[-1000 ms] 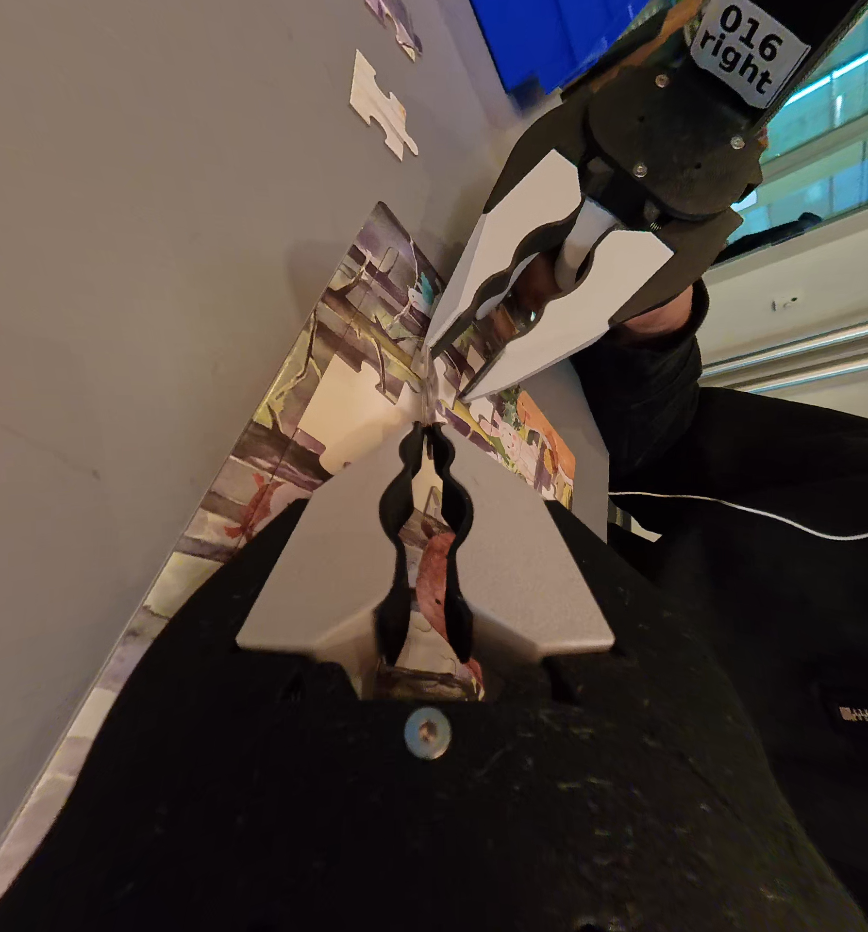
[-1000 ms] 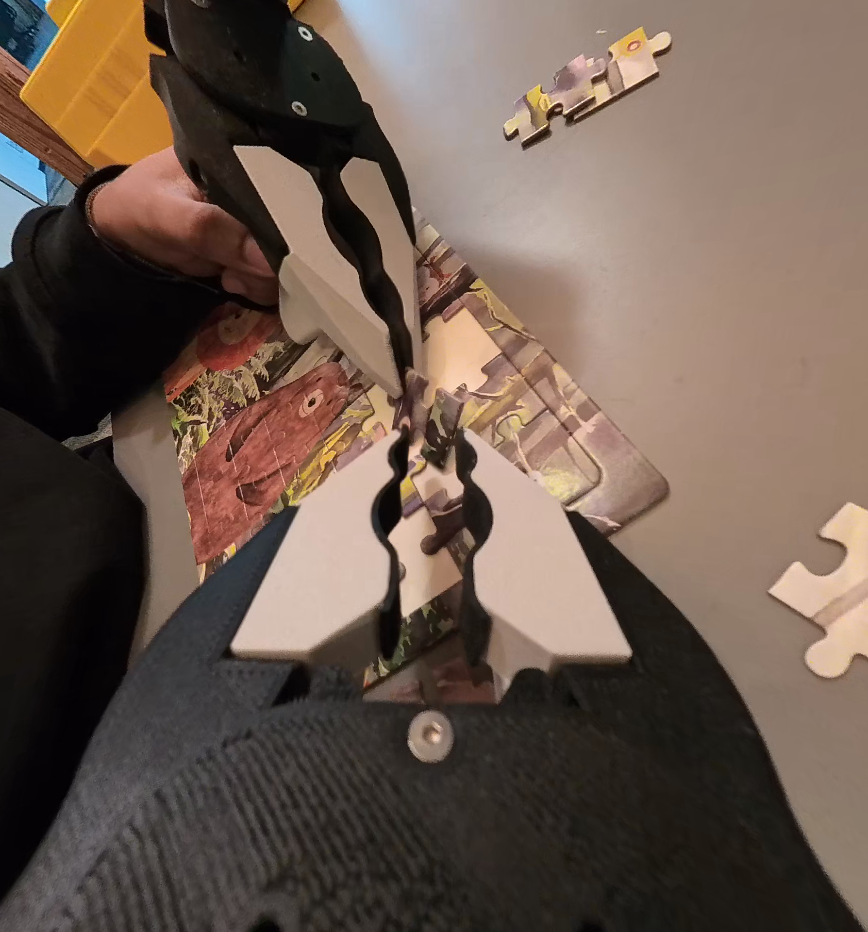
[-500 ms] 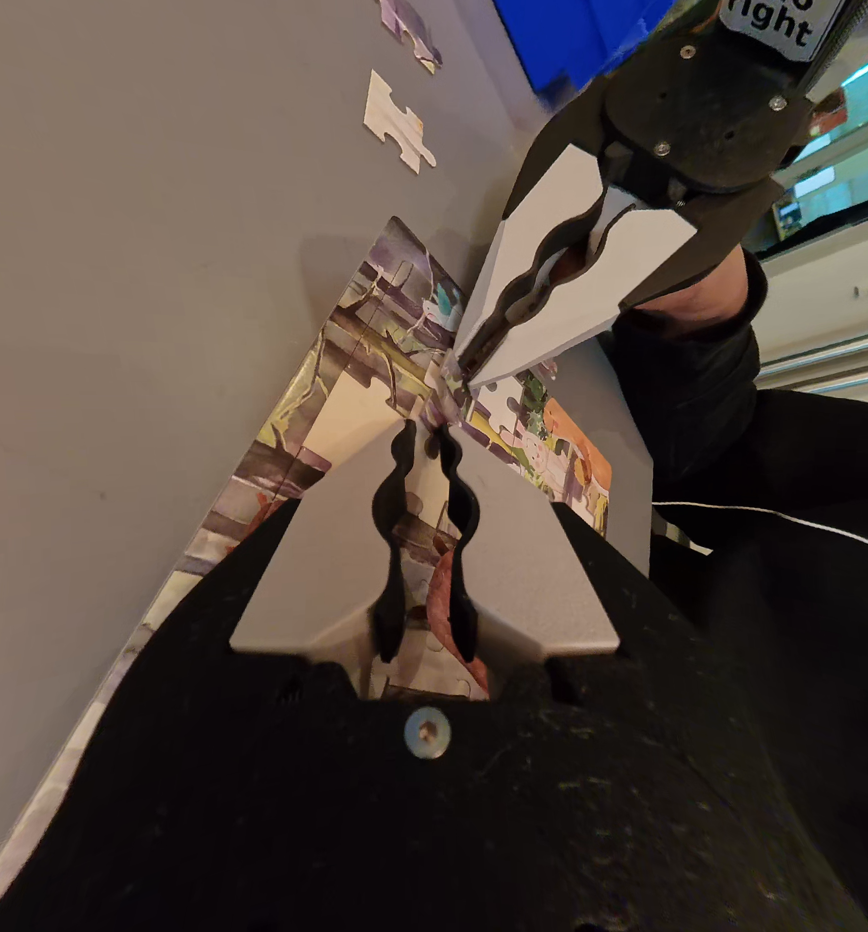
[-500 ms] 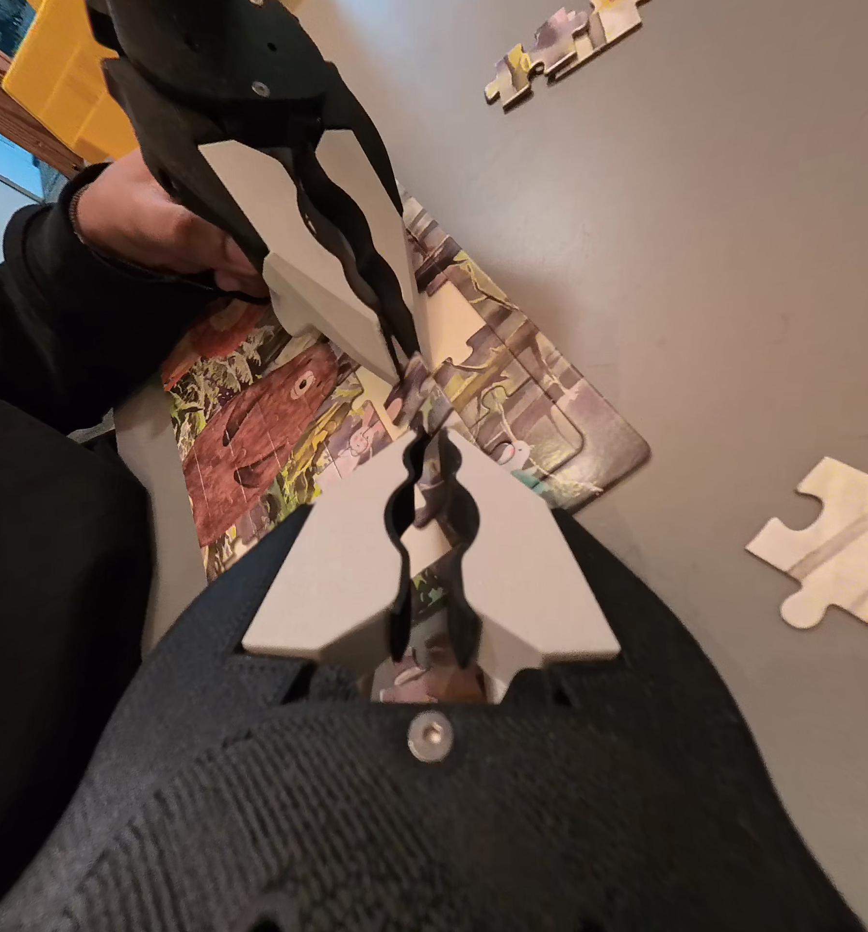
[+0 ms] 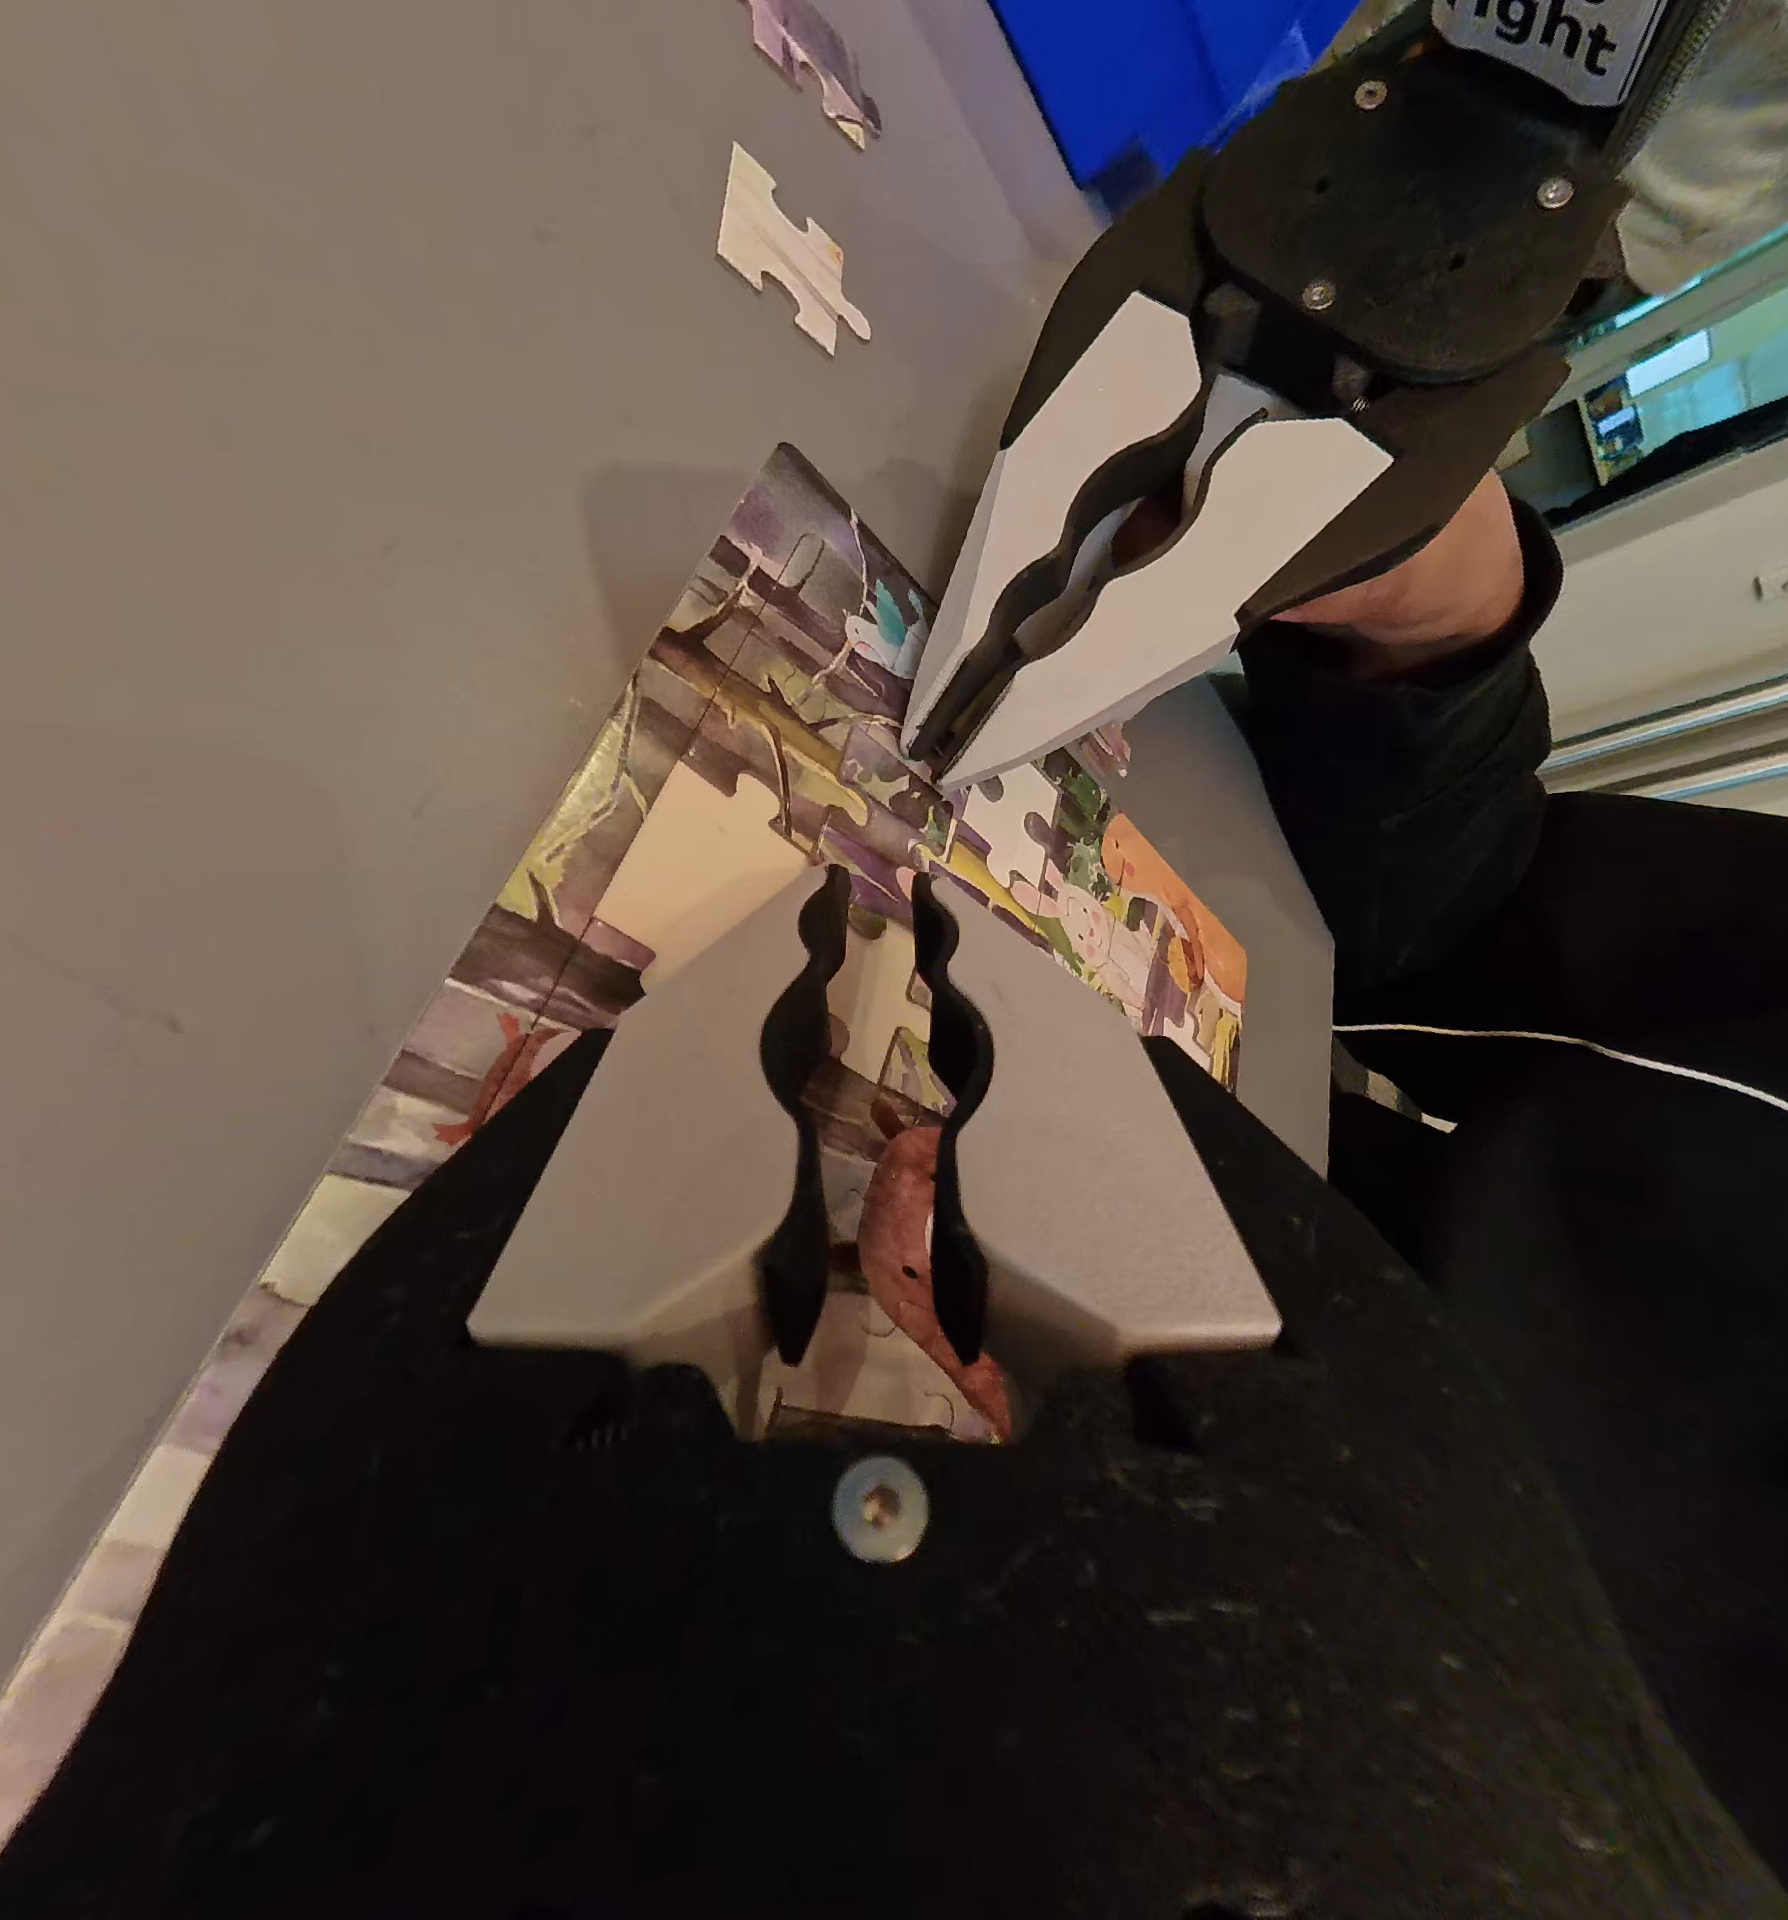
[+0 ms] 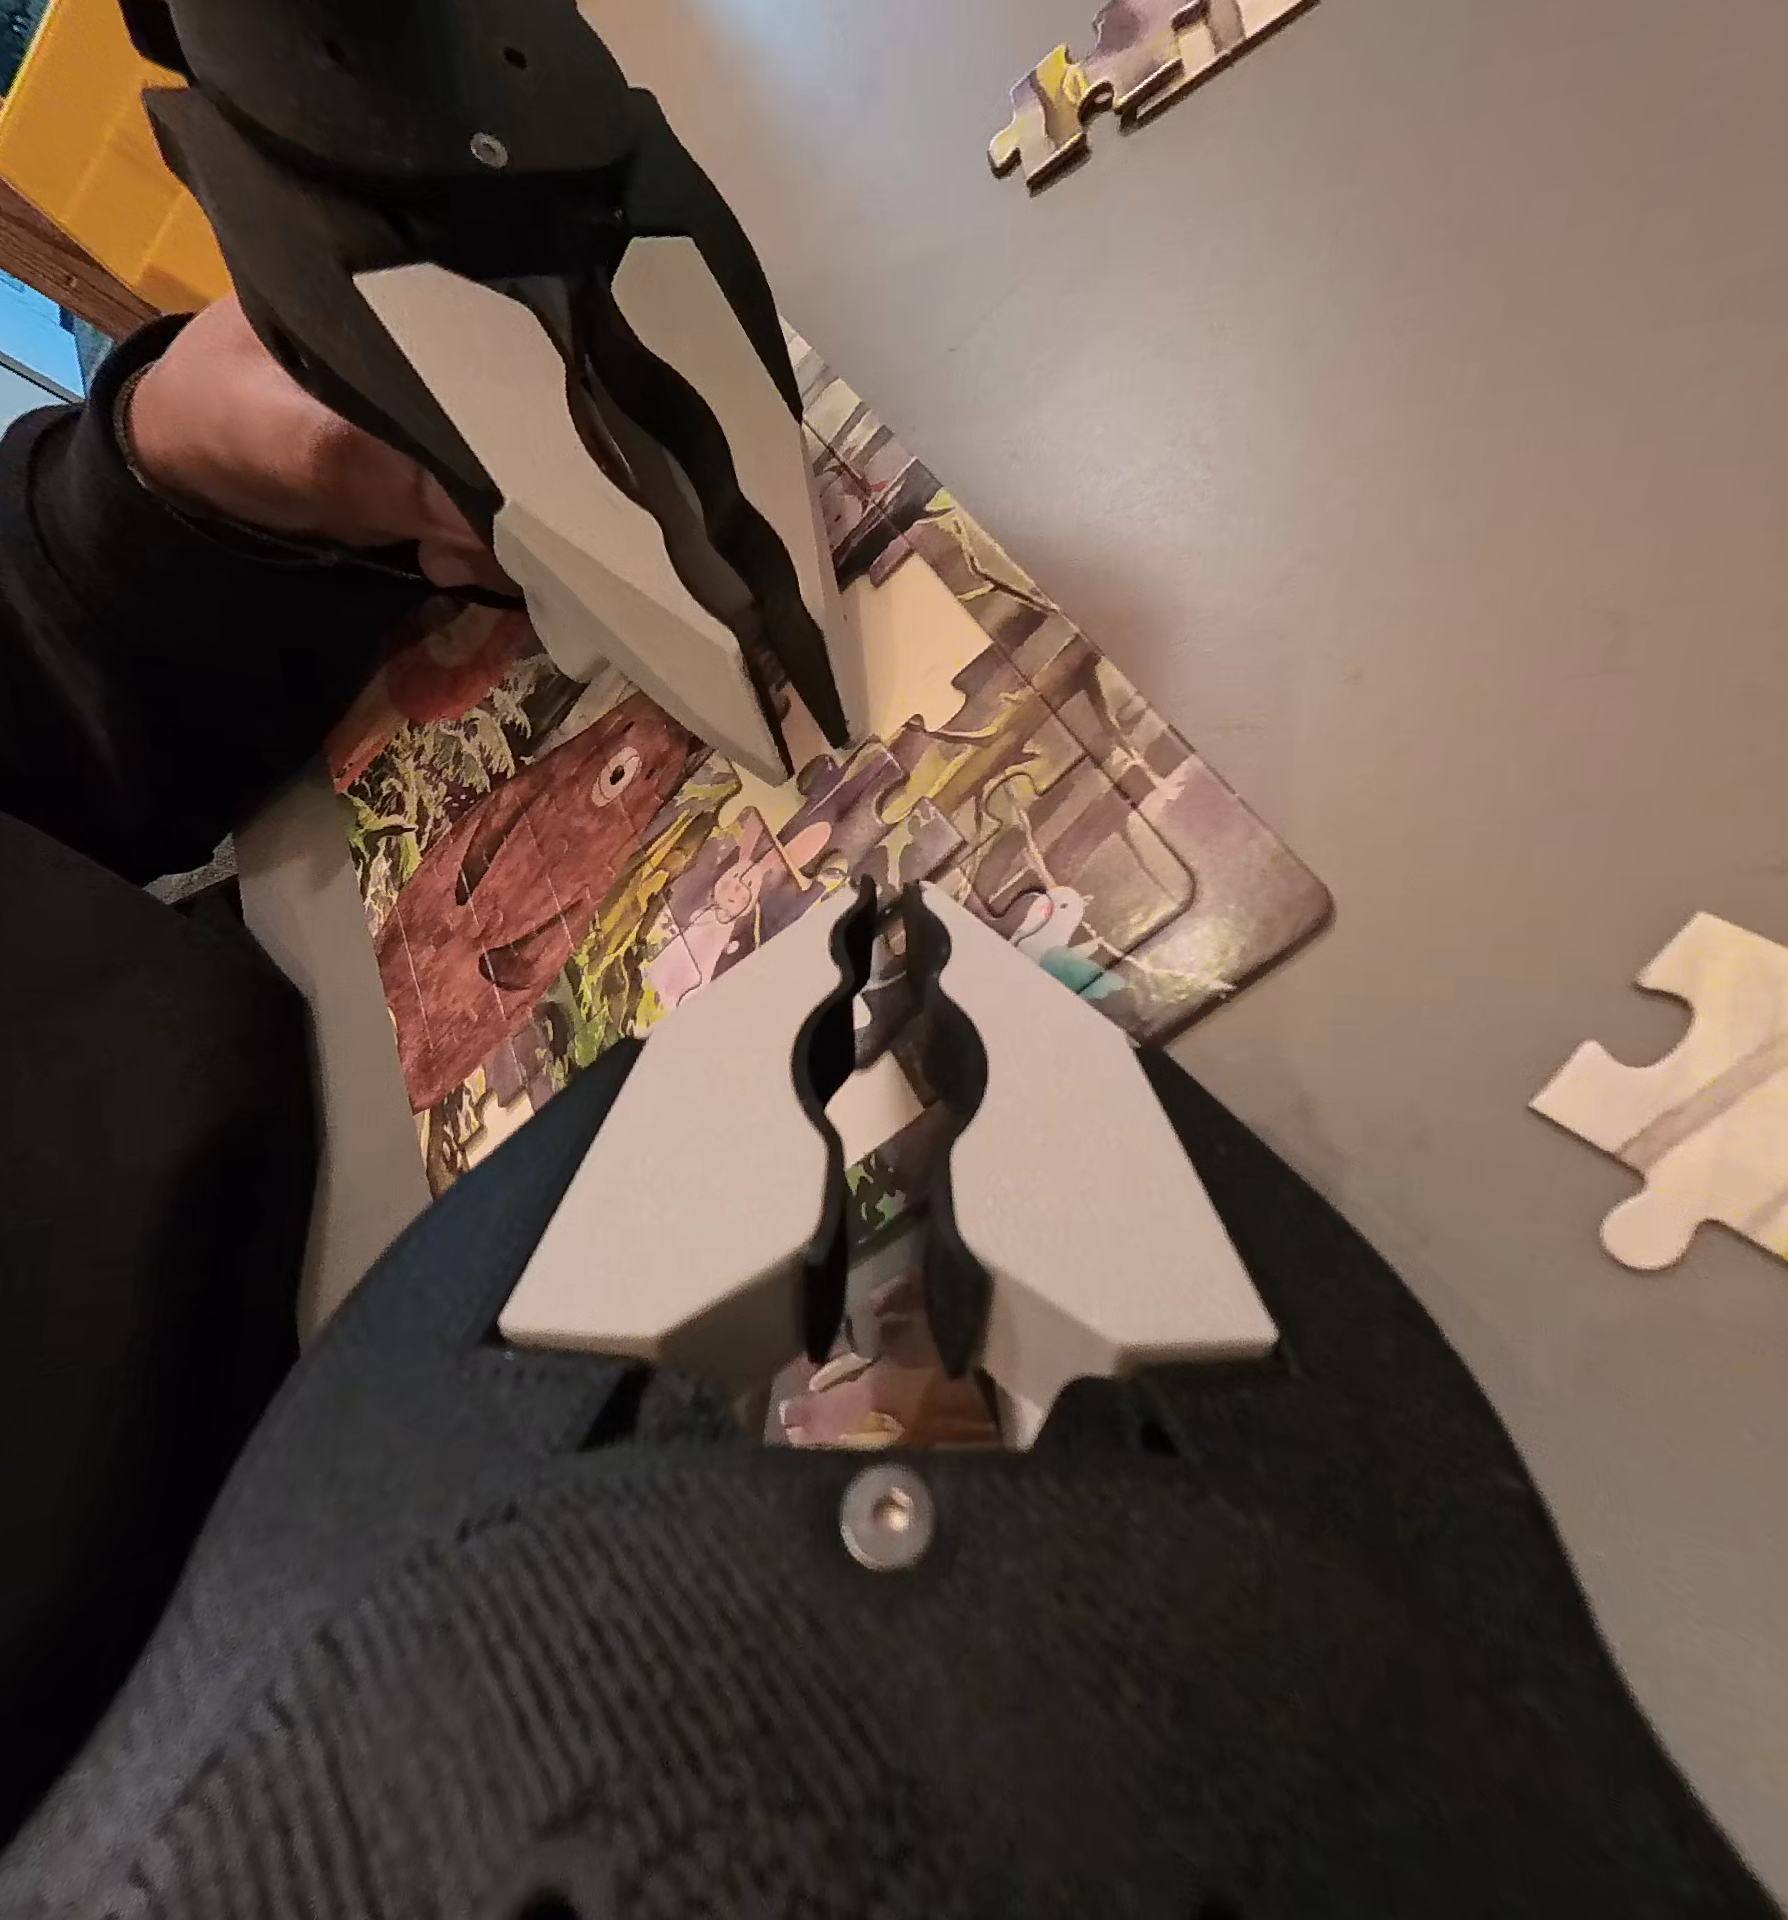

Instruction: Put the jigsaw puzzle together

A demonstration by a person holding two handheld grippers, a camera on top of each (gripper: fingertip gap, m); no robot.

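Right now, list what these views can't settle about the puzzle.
- Left wrist view: the left gripper body hides the puzzle's near part.
- Right wrist view: the right gripper covers the puzzle's near edge; whether its tips touch is unclear.
- Top edge cuts off the loose cluster.

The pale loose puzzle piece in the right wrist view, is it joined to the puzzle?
No, the pale piece lies alone on the grey table.

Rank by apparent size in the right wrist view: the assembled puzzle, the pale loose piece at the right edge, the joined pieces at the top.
1. assembled puzzle, largest.
2. pale loose piece.
3. joined pieces, smallest, though farther off and cropped, so unsure.
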